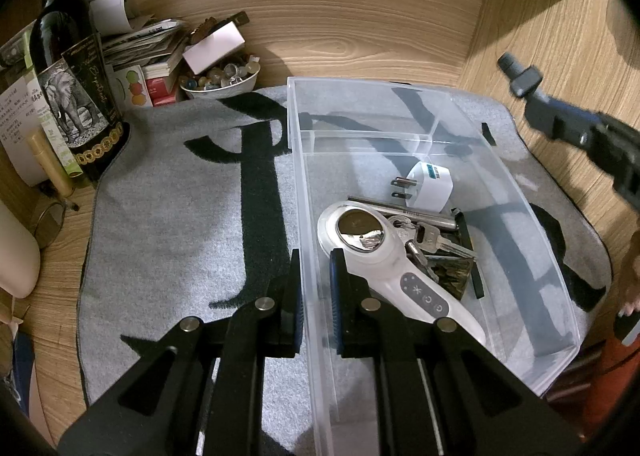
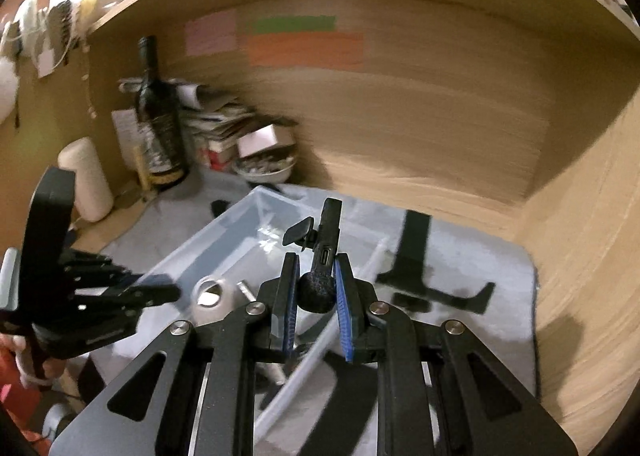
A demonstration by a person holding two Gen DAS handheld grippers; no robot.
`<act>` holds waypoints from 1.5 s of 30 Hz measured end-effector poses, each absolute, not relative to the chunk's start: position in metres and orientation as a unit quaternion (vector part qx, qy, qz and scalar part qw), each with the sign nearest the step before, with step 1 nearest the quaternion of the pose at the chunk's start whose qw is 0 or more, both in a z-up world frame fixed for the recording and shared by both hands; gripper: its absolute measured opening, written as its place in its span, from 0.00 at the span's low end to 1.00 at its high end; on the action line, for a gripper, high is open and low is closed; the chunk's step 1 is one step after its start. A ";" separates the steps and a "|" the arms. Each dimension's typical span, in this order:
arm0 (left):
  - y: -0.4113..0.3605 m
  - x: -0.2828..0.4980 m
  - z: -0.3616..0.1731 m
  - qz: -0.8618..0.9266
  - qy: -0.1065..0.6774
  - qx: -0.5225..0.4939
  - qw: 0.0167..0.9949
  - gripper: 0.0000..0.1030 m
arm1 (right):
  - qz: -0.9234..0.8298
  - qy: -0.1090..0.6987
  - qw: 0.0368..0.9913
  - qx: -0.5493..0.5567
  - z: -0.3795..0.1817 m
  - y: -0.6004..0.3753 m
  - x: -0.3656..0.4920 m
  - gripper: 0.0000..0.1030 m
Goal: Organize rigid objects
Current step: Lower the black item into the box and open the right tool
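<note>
A clear plastic bin (image 1: 400, 85) stands on a grey mat (image 1: 180, 196). Its front compartment holds a white handheld device (image 1: 384, 256), keys (image 1: 424, 240), a metal tube (image 1: 408, 212), a white plug adapter (image 1: 430, 184) and a small camouflage-patterned item (image 1: 456, 276). My left gripper (image 1: 316, 260) is shut on the bin's left wall, one finger inside and one outside. My right gripper (image 2: 316, 256) hangs above the bin, shut on a small black microphone (image 2: 326, 240) with a foam ball end and a clip. In the left wrist view the microphone (image 1: 520, 76) sticks out of the right gripper at the upper right.
A dark wine bottle (image 1: 68, 68), a stack of papers and books (image 1: 148, 44) and a white bowl of beads (image 1: 220, 82) crowd the back left corner. A white cylinder (image 2: 86, 180) stands at the left. Wooden walls (image 1: 360, 16) close the back and right.
</note>
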State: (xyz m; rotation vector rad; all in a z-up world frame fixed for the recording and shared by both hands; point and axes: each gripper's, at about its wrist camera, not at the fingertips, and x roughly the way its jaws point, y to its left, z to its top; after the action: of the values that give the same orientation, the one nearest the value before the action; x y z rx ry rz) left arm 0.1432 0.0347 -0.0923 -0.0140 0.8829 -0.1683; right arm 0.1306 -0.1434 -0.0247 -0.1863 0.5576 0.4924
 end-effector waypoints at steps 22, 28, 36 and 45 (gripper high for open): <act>0.035 0.143 -0.092 -0.081 0.427 -0.007 0.901 0.09 | 0.290 0.352 0.879 -0.139 -0.078 -0.101 0.134 0.22; 0.035 0.143 -0.092 -0.081 0.427 -0.007 0.901 0.09 | 0.280 0.327 0.894 -0.122 -0.061 -0.111 0.132 0.31; 0.034 0.143 -0.092 -0.081 0.427 -0.007 0.901 0.09 | 0.230 0.283 0.928 -0.069 -0.027 -0.150 0.142 0.43; 0.035 0.143 -0.092 -0.081 0.427 -0.008 0.901 0.09 | 0.158 0.284 0.946 -0.027 -0.021 -0.195 0.178 0.49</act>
State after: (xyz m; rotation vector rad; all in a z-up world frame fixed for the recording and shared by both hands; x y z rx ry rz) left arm 0.1433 0.0346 -0.0924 -0.0157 0.8831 -0.1677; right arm 0.1776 -0.1946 -0.0215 -0.0549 0.5776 0.3211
